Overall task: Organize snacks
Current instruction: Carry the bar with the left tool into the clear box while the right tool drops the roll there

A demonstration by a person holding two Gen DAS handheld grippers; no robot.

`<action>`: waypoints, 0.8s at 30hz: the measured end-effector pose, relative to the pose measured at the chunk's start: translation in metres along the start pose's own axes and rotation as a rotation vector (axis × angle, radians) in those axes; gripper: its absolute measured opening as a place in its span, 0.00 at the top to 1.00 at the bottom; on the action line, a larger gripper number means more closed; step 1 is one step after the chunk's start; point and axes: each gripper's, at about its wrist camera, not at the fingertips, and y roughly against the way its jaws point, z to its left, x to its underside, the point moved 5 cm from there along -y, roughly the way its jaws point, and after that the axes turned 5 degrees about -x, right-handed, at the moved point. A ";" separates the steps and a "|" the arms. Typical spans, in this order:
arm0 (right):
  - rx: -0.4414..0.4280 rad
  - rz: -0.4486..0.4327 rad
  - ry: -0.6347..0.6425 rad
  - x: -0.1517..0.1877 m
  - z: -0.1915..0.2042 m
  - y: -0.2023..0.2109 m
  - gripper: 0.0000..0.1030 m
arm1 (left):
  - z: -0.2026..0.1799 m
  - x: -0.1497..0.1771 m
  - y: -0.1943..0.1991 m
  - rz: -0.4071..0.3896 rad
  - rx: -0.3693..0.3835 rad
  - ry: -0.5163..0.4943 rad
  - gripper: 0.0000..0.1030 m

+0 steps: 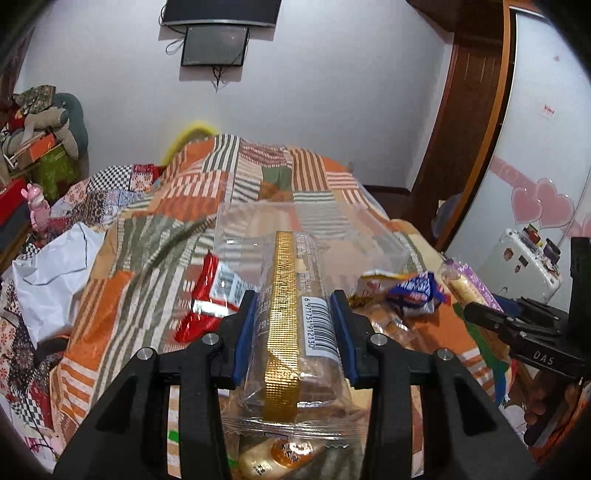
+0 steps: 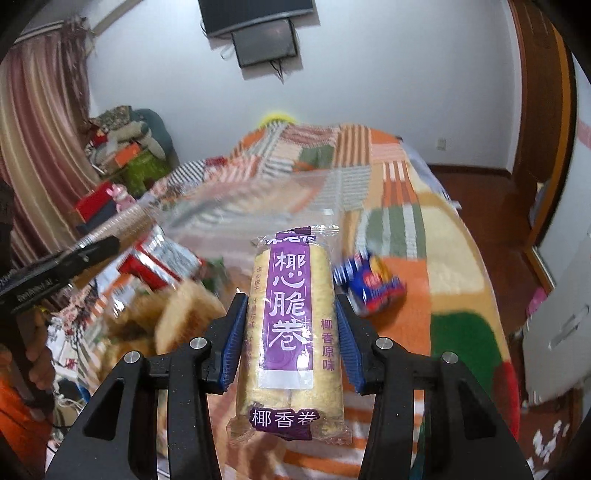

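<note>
Left wrist view: the left gripper [image 1: 293,321] pinches a clear-wrapped cake packet [image 1: 295,332] between its blue pads [image 1: 244,332], one pad on each long side. The packet carries a gold strip down its middle and a barcode label on its right side, and points forward, held above the patchwork bedspread [image 1: 147,266]. Ahead of it stands a clear plastic container [image 1: 306,236], blurred. On the bedspread lie a red snack packet [image 1: 207,295] to the left and a blue snack packet [image 1: 417,291] to the right. Below the gripper, a further packet with an orange label [image 1: 280,454] is partly visible. At the right edge appears the right gripper [image 1: 469,310], seen from the side, with the purple packet's end above it.

Right wrist view: the right gripper [image 2: 291,332] pinches a purple-labelled coconut roll packet [image 2: 291,325], its blue pads [image 2: 232,343] pressing both long sides; the packet is upright in the frame, above the bedspread [image 2: 454,266]. The blue snack packet [image 2: 373,280] lies just right of it on the bedspread. To the left are blurred brown snack packets [image 2: 177,314] and a red packet [image 2: 151,266]. The left gripper [image 2: 110,245] enters from the left edge. A wall-mounted screen [image 2: 258,14] hangs on the far wall.
</note>
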 end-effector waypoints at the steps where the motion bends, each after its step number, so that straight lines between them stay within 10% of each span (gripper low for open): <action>1: 0.001 -0.013 0.010 -0.005 0.002 0.000 0.59 | 0.000 -0.004 0.001 -0.008 0.000 0.000 0.62; 24: -0.030 -0.084 0.080 -0.082 0.016 -0.052 0.59 | 0.005 -0.076 -0.050 -0.043 -0.020 0.010 0.62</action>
